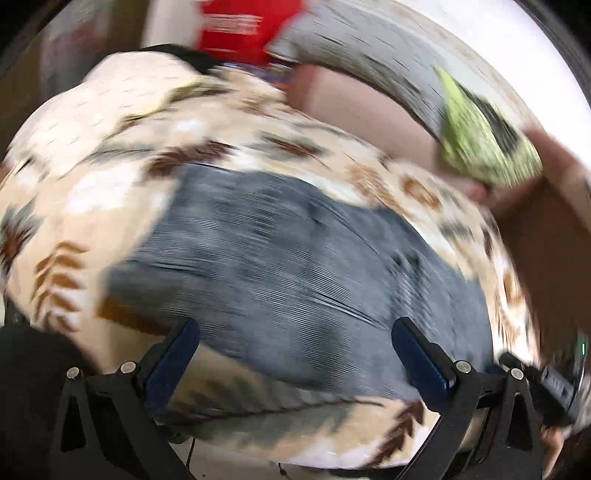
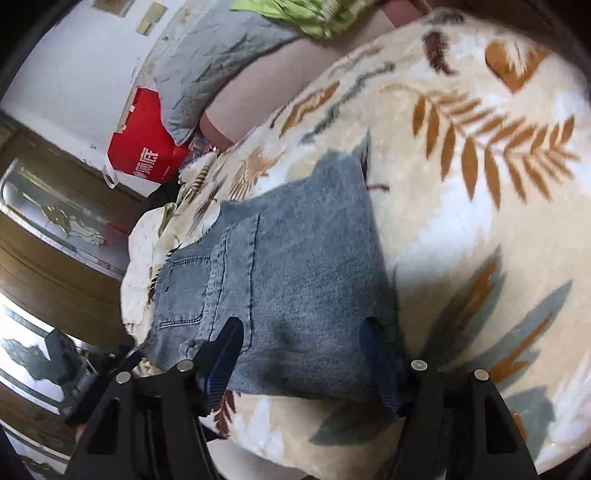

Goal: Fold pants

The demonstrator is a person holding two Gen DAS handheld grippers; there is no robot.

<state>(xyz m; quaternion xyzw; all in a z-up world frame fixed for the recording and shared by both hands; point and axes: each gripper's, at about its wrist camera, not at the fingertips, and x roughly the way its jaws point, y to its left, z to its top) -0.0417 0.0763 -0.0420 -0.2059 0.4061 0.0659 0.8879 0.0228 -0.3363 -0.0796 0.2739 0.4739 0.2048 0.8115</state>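
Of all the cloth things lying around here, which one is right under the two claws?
The grey-blue denim pants, stitched and with a pocket, on the leaf-patterned blanket. The grey pillow and green cloth lie far behind.

I am looking at faded blue-grey denim pants with darker blue stitching, lying on my cream plush blanket printed with rust-brown fern fronds and grey-green leaves, with a red bag with white lettering and lime-green cloth beyond.
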